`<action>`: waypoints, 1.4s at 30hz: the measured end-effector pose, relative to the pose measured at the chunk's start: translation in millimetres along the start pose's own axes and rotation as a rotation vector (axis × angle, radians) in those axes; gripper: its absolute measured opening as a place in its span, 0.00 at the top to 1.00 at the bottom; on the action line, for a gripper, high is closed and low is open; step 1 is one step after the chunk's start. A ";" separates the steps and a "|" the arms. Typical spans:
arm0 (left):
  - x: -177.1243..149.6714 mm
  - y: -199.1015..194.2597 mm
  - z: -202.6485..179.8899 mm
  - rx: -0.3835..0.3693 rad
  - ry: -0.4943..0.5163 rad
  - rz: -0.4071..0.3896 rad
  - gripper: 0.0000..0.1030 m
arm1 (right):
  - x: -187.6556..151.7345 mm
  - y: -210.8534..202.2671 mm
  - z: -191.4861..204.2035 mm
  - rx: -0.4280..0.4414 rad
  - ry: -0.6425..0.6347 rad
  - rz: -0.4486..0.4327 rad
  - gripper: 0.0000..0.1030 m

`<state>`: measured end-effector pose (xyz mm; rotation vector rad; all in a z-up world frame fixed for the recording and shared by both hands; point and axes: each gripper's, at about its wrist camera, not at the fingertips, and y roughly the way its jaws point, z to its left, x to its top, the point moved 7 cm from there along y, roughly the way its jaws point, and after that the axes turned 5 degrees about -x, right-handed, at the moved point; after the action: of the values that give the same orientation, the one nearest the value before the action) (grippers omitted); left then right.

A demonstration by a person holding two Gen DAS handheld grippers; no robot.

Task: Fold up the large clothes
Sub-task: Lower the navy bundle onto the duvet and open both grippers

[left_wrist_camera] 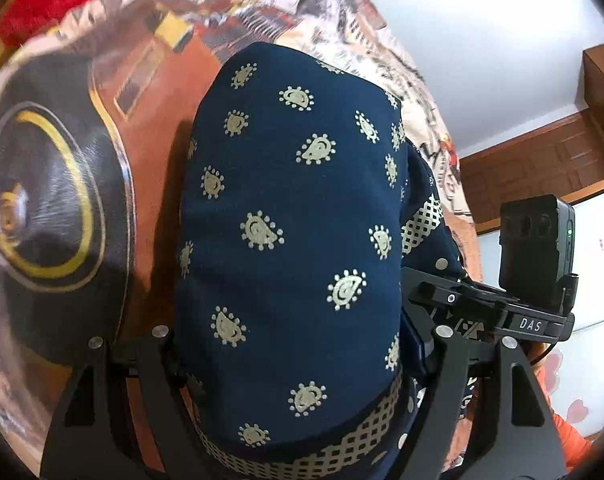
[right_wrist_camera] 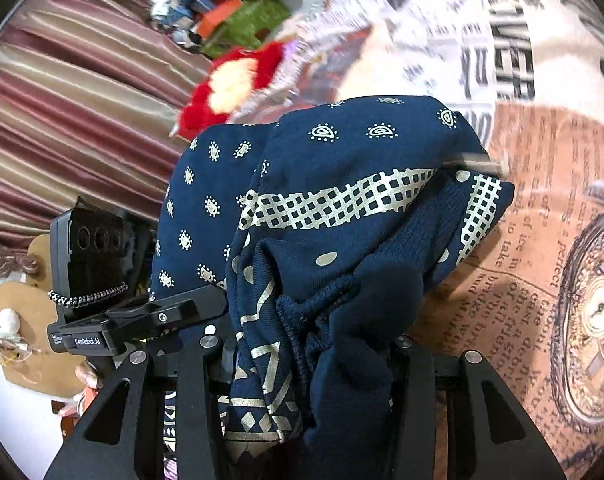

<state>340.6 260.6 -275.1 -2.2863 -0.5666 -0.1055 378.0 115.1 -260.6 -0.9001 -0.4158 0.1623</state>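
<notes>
Beneath everything I see the printed bedspread (right_wrist_camera: 542, 208), newspaper text and pocket watches, which I judge to be the surface for the fold. The navy paisley garment (left_wrist_camera: 285, 216) hangs bunched above it, carried between my two tools so its width is shared and I can lay it out flat.

My left hand-held gripper (left_wrist_camera: 289, 364) stands wide with thick folds of cloth filling the gap between its fingers; I take that as a grip on the bundle.

My right hand-held gripper (right_wrist_camera: 306, 364) is closed narrower on the drawstring hem, pinching that edge.
</notes>
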 end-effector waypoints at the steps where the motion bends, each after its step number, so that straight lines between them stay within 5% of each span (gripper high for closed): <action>1: 2.3 4.9 1.8 0.002 0.000 0.005 0.26 | 2.7 6.9 -5.3 -0.005 0.010 0.010 0.59; 15: 0.3 17.5 24.1 0.033 0.051 0.000 0.22 | 10.2 39.8 -21.9 -0.042 0.028 0.044 0.54; 27: -6.6 -20.4 7.1 0.208 0.123 -0.084 0.22 | -7.6 8.3 -23.4 -0.127 -0.008 0.046 0.44; 34: -37.0 -60.1 -18.5 0.328 0.273 -0.170 0.22 | -35.2 -36.8 -19.8 -0.226 -0.137 -0.021 0.36; 42: -78.8 -51.0 -19.1 0.414 0.338 -0.159 0.22 | -54.9 -80.8 7.0 -0.324 -0.286 -0.180 0.27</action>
<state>249.7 249.4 -246.8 -1.7719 -0.5327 -0.4060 322.4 53.6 -208.6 -1.1564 -0.8033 0.0576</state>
